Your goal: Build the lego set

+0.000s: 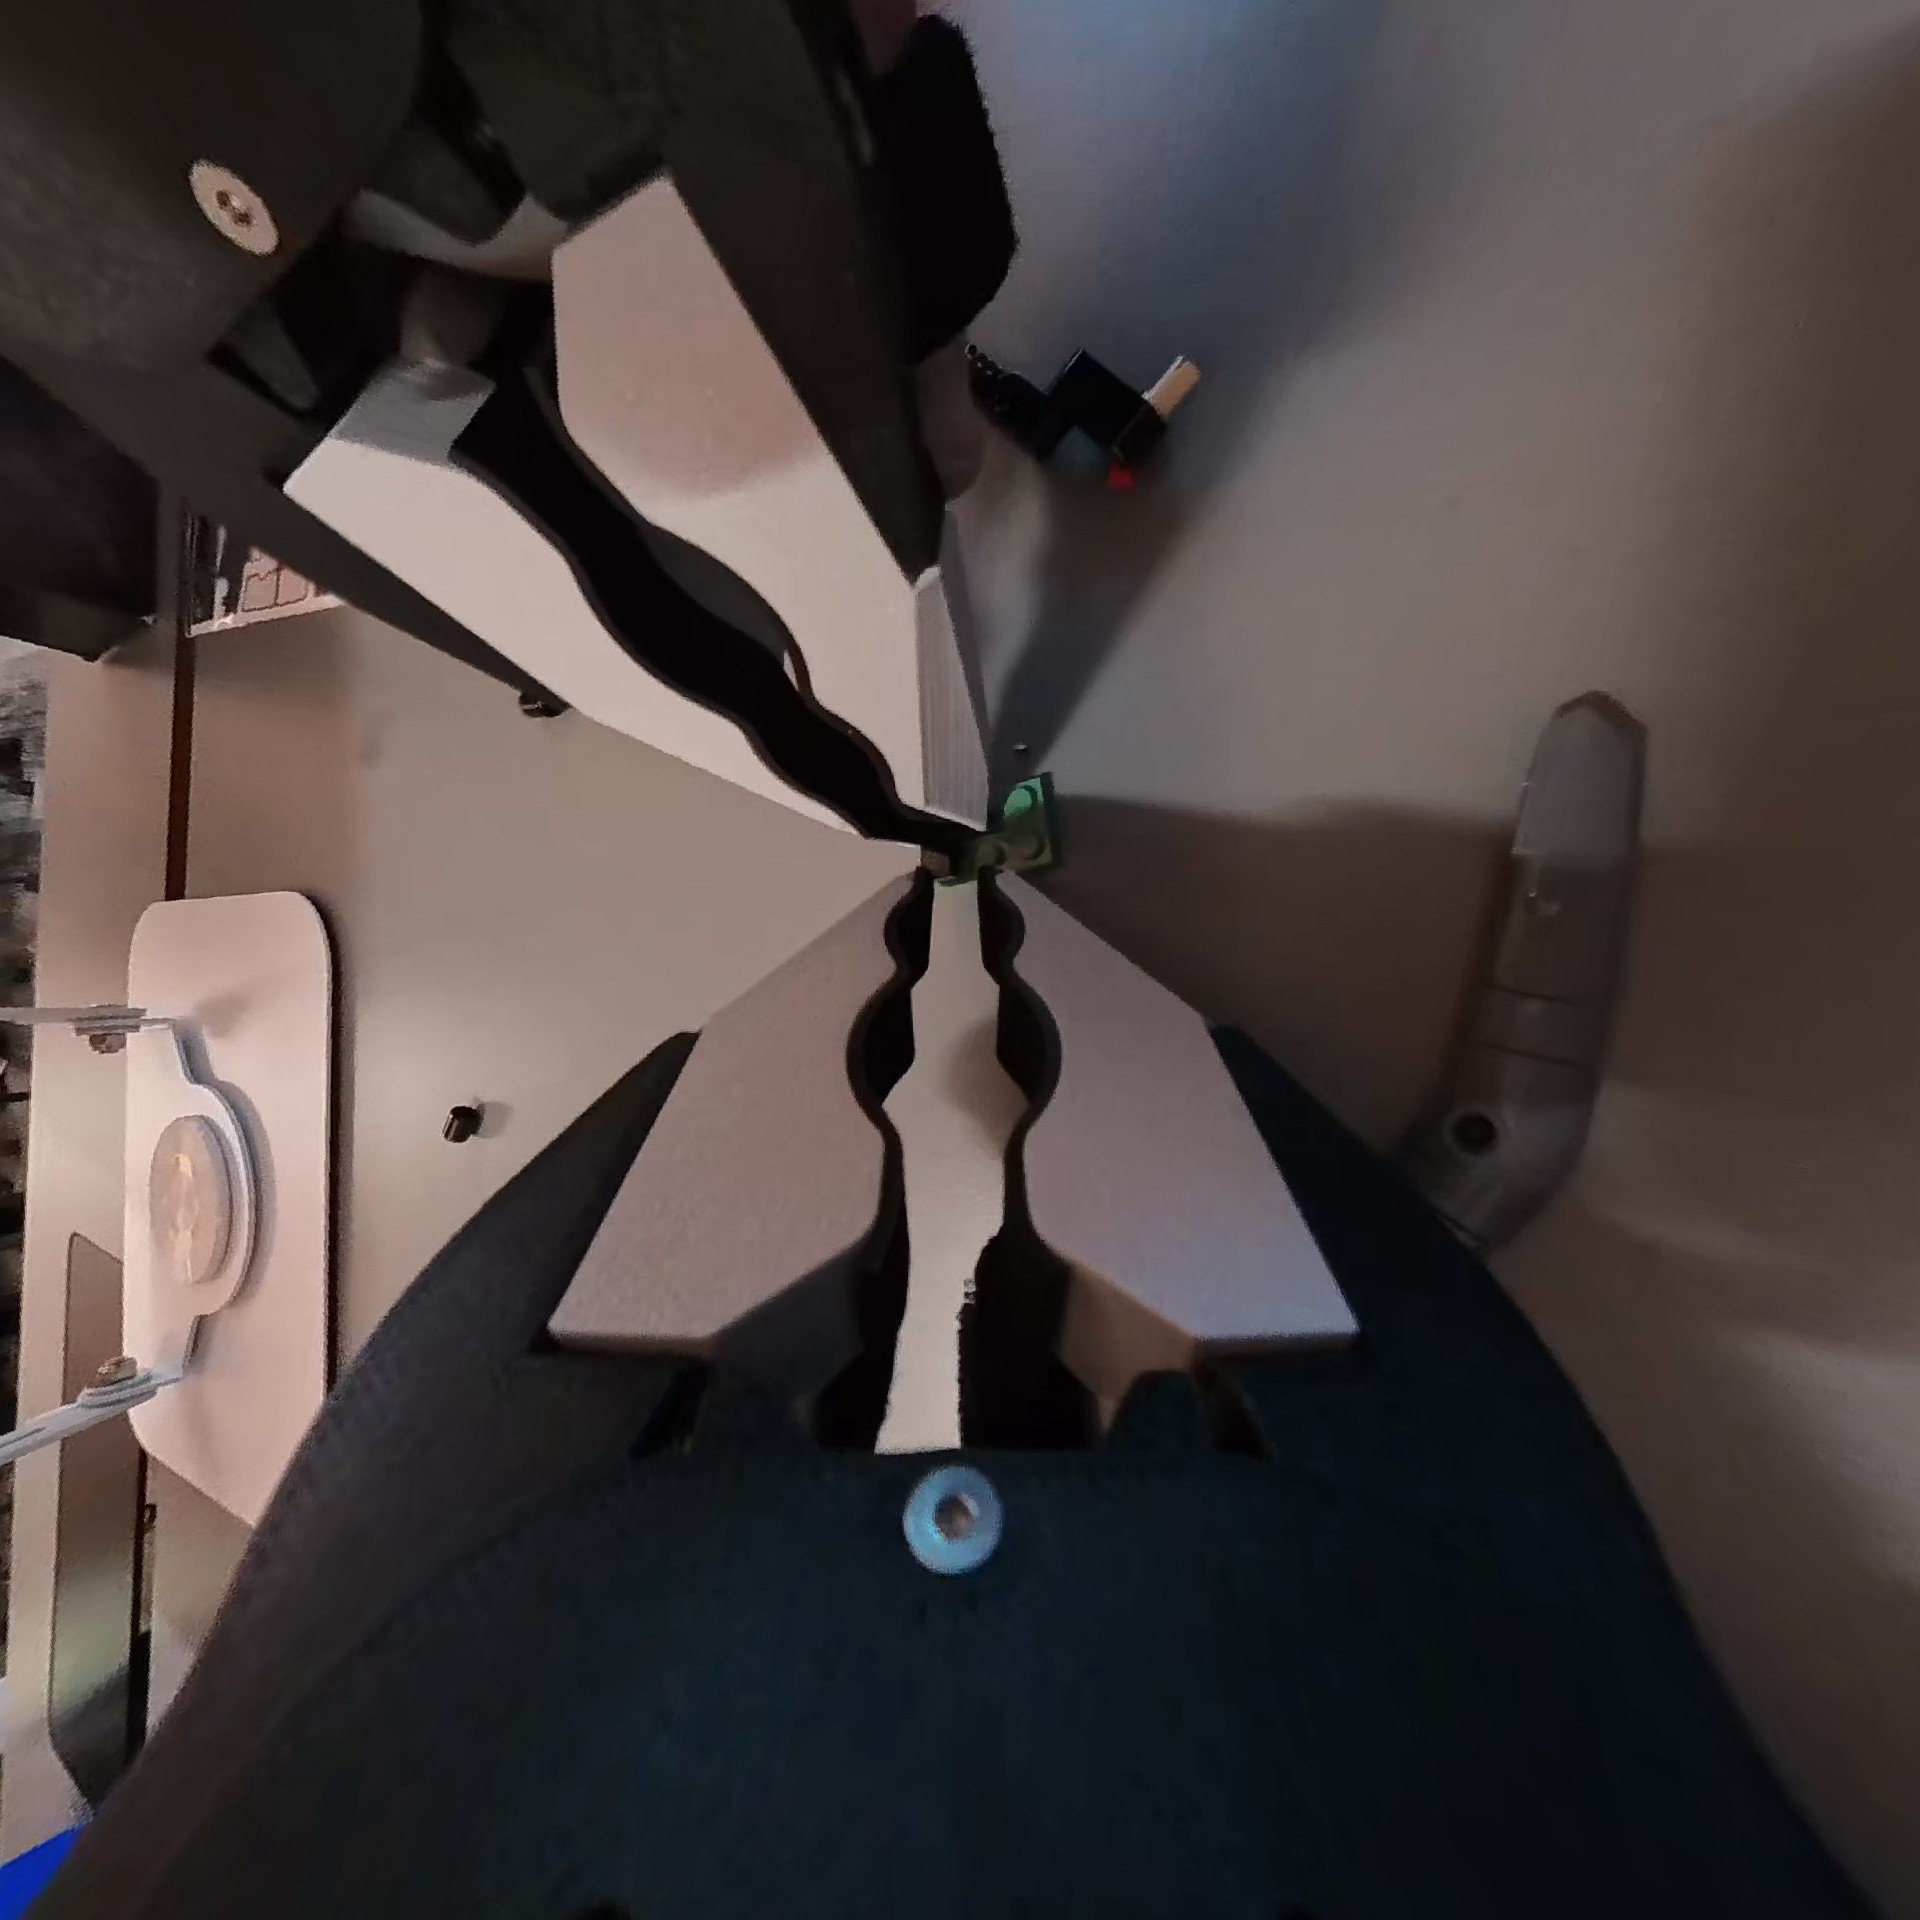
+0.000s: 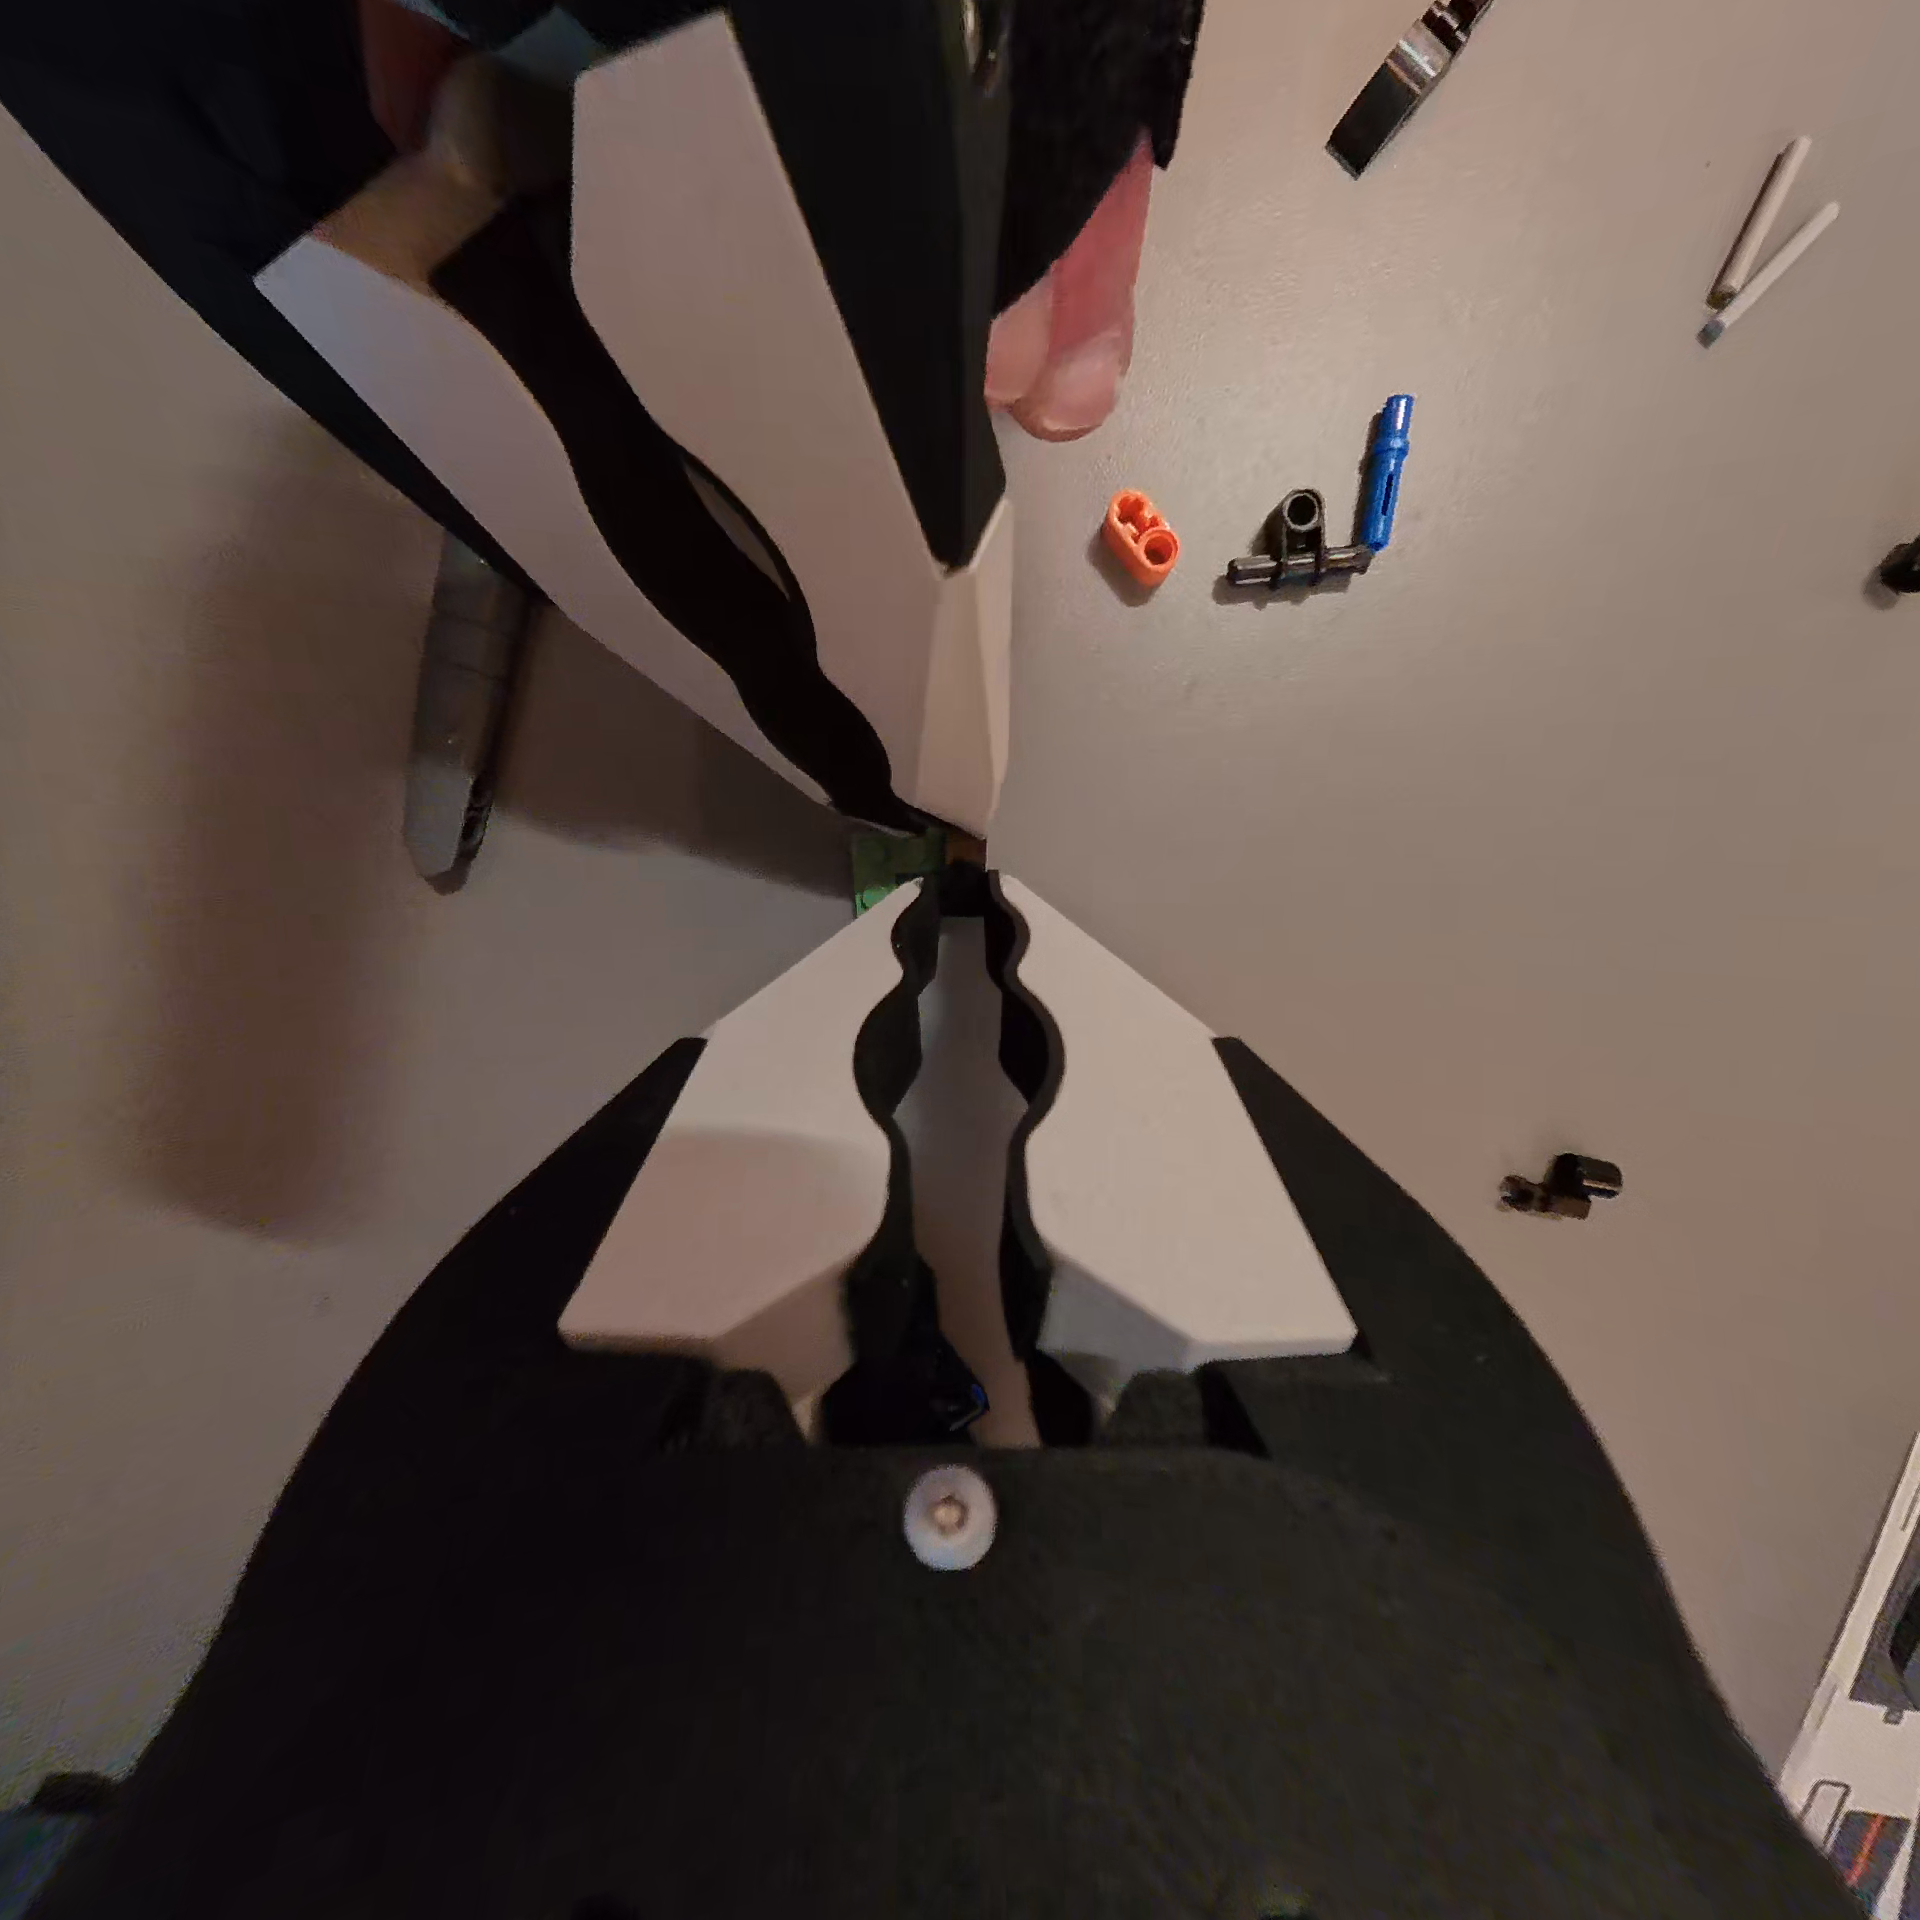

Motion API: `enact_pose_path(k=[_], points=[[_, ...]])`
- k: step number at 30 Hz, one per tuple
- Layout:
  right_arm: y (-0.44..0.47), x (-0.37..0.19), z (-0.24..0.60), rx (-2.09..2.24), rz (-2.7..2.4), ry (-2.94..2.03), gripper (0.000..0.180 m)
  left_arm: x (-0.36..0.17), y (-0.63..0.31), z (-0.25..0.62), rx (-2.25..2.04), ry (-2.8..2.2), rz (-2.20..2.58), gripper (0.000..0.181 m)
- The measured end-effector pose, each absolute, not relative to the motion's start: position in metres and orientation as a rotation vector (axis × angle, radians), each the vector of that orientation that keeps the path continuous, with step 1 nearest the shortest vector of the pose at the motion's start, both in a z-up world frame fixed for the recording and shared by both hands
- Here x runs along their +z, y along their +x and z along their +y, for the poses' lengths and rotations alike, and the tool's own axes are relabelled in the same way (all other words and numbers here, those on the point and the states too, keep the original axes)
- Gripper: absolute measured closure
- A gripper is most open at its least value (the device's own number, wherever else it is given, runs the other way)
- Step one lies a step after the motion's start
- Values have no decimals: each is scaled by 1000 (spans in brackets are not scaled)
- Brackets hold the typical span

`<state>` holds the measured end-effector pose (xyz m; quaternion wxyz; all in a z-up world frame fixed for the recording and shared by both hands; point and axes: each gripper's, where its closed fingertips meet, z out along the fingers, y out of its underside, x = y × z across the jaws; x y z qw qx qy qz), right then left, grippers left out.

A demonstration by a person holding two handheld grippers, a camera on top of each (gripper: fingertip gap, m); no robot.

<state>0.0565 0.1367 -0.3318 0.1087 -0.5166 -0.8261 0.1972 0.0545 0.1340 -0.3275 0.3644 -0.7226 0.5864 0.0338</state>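
My two grippers meet tip to tip above the beige table (image 2: 1455, 831). My left gripper (image 1: 954, 883) is shut on a small green studded plate (image 1: 1023, 831), which sticks out to the right of its tips. In the right wrist view the green plate (image 2: 878, 868) shows just left of my right gripper (image 2: 958, 888), which is shut on a small black piece (image 2: 961, 896). The black piece touches the plate. The right gripper (image 1: 940, 840) enters the left wrist view from the upper left. The left gripper (image 2: 920, 821) enters the right wrist view from above.
On the table lie an orange two-hole link (image 2: 1140, 537), a black connector with an axle (image 2: 1294, 545), a blue pin (image 2: 1387, 473), another black connector (image 2: 1558, 1184), two white rods (image 2: 1766, 239) and a grey curved piece (image 1: 1538, 987). A small dark block assembly (image 1: 1101, 416) lies farther off. My two grippers' fingertips are within a few centimetres of each other.
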Motion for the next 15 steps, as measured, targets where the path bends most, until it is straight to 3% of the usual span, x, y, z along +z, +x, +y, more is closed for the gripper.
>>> enact_pose_path(k=[15], points=[[56, -332, 136, 574, -2450, -1528, 174, -326, 58, 134, 172, -1767, 1595, 180]])
